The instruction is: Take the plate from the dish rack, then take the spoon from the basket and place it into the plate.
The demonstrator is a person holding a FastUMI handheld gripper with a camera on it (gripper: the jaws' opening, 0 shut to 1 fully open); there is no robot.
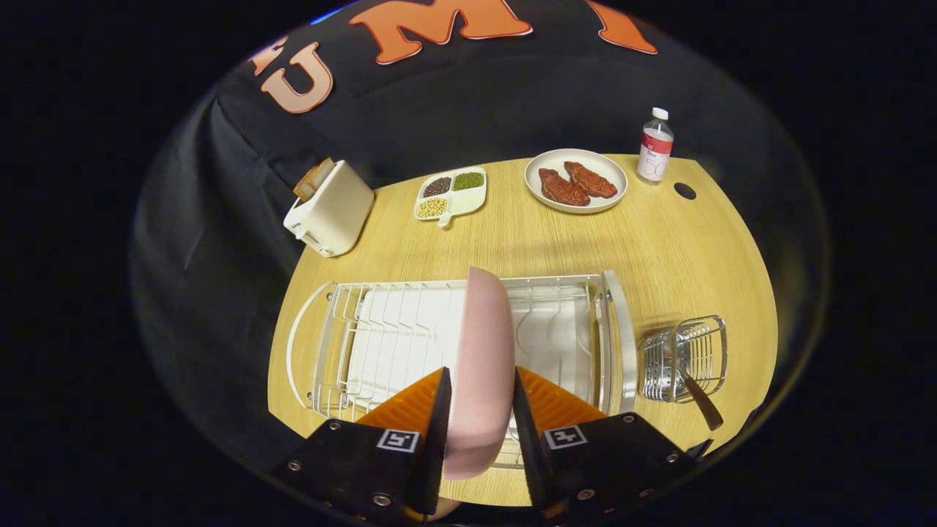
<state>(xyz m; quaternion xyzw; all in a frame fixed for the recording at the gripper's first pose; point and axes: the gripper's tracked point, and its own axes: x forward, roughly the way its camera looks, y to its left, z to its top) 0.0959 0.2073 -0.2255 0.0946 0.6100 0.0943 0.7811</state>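
Gripper view shows the gripper (479, 399) clamped on the pink plate (483, 351), which stands on edge in the dish rack (381, 344). Lifted crooked, its rim could snag the rack's wires and slip from the fingers.

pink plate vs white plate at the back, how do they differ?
The pink plate stands on edge in the dish rack between the gripper jaws, which press on it; the white plate lies flat on the table beyond the rack. The pink plate is bare; the white plate holds two meat pieces.
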